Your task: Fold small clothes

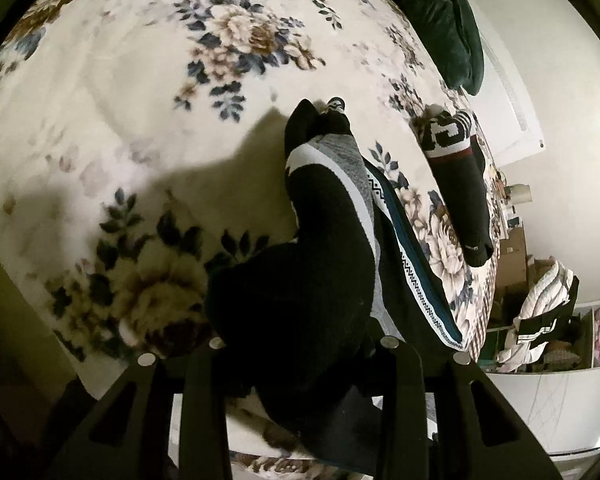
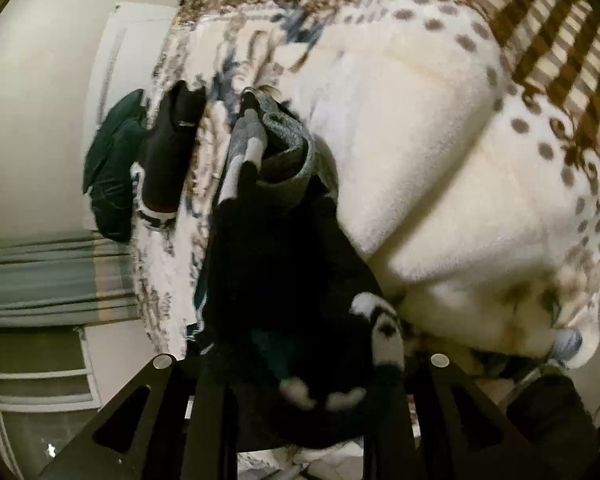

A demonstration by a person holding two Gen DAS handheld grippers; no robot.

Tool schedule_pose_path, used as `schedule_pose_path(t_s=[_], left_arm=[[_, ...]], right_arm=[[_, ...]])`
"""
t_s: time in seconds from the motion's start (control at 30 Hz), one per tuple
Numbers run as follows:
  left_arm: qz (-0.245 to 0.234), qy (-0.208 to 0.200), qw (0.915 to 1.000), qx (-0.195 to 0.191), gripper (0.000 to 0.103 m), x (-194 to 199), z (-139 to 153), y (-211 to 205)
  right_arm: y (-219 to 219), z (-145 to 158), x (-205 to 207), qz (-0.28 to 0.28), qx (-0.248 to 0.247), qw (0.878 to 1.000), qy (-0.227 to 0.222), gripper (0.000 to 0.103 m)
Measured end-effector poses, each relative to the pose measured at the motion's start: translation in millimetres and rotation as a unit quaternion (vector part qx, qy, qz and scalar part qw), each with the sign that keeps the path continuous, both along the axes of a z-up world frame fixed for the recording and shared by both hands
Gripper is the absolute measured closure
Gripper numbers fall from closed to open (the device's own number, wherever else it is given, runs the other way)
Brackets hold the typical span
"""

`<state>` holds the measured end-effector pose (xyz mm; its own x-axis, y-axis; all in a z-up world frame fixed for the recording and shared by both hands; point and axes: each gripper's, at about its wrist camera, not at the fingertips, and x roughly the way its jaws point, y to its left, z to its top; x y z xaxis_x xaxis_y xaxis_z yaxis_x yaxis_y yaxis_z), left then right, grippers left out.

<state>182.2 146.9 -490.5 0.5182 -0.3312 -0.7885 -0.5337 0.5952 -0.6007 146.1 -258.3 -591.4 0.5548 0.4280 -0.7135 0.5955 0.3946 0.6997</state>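
Observation:
A black sock with grey and white bands (image 1: 324, 216) stretches between both grippers above a floral cream blanket (image 1: 140, 100). My left gripper (image 1: 300, 360) is shut on one end of it. My right gripper (image 2: 300, 364) is shut on the other end (image 2: 284, 280), where black and white patches show. A teal-edged patterned strip (image 1: 412, 264) runs beside the sock. A second black sock with white lettering and a maroon stripe (image 1: 464, 176) lies flat on the blanket to the right; it also shows in the right wrist view (image 2: 168, 152).
A dark green cushion (image 1: 440, 20) lies at the blanket's far edge and shows in the right wrist view (image 2: 112, 172). A brown checked cover (image 2: 540, 20) lies beyond the blanket. Cluttered shelves and a striped bundle (image 1: 540, 320) stand past the bed edge.

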Motion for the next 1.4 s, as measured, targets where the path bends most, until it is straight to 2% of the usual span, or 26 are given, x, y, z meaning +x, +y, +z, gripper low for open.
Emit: schedule_pose_path(t_s=[0.27,0.33,0.37,0.47,0.5,0.53,0.6,0.67,0.8,0.97,1.1,1.17,1.23,1.3,1.4], left_arm=[[-0.004,0.008,1.0,-0.002,0.071,-0.2,-4.7,0.1],[-0.006,0.009,0.9999,0.0,0.071,1.3,-7.5,-0.4],[-0.007,0.009,0.9999,0.003,0.071,2.4,-9.4,-0.9],[-0.008,0.011,0.9999,0.007,0.071,5.0,-14.1,-2.2],[-0.007,0.011,0.9999,0.008,0.071,5.1,-13.8,-1.9],[-0.006,0.01,0.9999,0.01,0.071,4.6,-11.8,-2.1],[-0.009,0.001,0.9998,0.02,0.072,3.4,-3.3,-2.7],[-0.012,-0.009,0.9995,0.026,0.072,0.2,11.9,-2.8],[-0.008,-0.011,0.9998,0.016,0.072,-8.9,43.3,2.7],[0.0,0.0,1.0,0.0,0.072,-40.6,110.9,18.6],[-0.002,0.028,0.9994,-0.02,0.072,-66.7,149.3,28.8],[-0.015,0.05,0.9985,-0.018,0.072,-74.3,160.2,30.9],[-0.022,0.063,0.9976,-0.017,0.072,-73.0,159.0,29.6],[-0.027,0.07,0.9971,-0.012,0.072,-63.2,151.1,26.8],[-0.028,0.06,0.9978,-0.009,0.072,-33.6,132.6,21.2]], right_arm=[[17.5,-0.3,-7.3,0.014,-0.037,0.999,0.022,0.081],[18.0,-7.1,-4.7,0.011,-0.029,0.999,0.013,0.08],[18.0,-13.4,0.7,0.015,-0.033,0.999,0.007,0.076],[15.4,-36.8,10.2,0.003,-0.029,0.999,0.015,0.076],[12.4,-47.4,11.1,-0.015,-0.013,1.0,0.018,0.077],[11.1,-50.8,9.9,-0.026,-0.006,0.999,0.021,0.086],[11.4,-47.4,5.3,-0.042,0.001,0.999,0.024,0.089],[13.8,-32.9,-1.1,-0.04,0.003,0.999,0.021,0.09],[15.7,12.9,-13.8,-0.018,0.004,1.0,0.015,0.091],[20.0,103.5,-28.6,0.043,-0.001,0.999,0.01,0.091],[20.9,155.4,-54.4,0.068,0.007,0.997,0.029,0.091],[17.8,168.3,-67.3,0.067,0.012,0.997,0.049,0.091],[15.7,170.8,-74.0,0.064,0.025,0.996,0.062,0.091],[12.9,166.9,-74.1,0.058,0.032,0.995,0.075,0.091],[13.0,150.0,-59.6,0.041,0.046,0.994,0.086,0.091]])
